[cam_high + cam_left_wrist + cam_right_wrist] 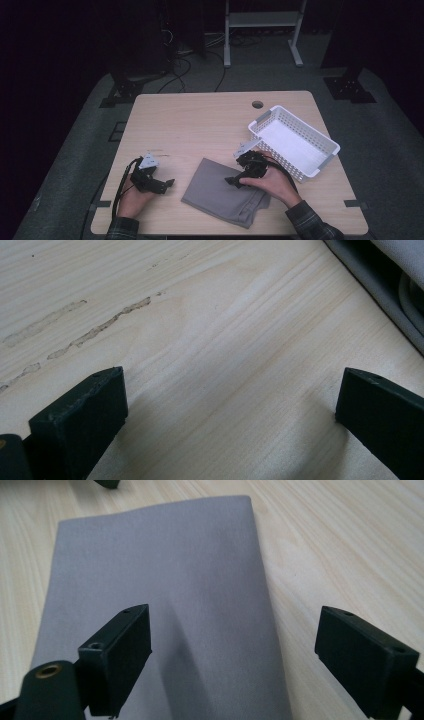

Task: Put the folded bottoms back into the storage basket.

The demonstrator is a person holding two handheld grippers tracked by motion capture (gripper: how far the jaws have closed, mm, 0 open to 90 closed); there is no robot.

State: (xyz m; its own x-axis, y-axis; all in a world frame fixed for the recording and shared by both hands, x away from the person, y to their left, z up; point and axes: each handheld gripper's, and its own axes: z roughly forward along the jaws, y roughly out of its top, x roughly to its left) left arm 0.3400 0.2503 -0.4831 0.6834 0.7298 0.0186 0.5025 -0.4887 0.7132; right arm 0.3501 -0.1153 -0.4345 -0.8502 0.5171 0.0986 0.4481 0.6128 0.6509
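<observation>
The high view takes in one folded grey cloth [227, 195] lying on the counter [200, 125] between two hand-held grippers, with one white basket [295, 142] just right of it. The right hand-held gripper [232, 650] hangs over the cloth's right edge, jaws wide, gripping nothing. The left hand-held gripper [230, 405] gapes over bare wood, the cloth's edge at its far right.

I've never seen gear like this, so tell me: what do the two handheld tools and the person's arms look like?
Each hand carries a black tool, the left tool and the right tool, each with two blocky black jaws that have small screw holes. A grey three-cornered plate sits on top of each, and a black cable trails back from it. The sleeves are dark plaid.
</observation>
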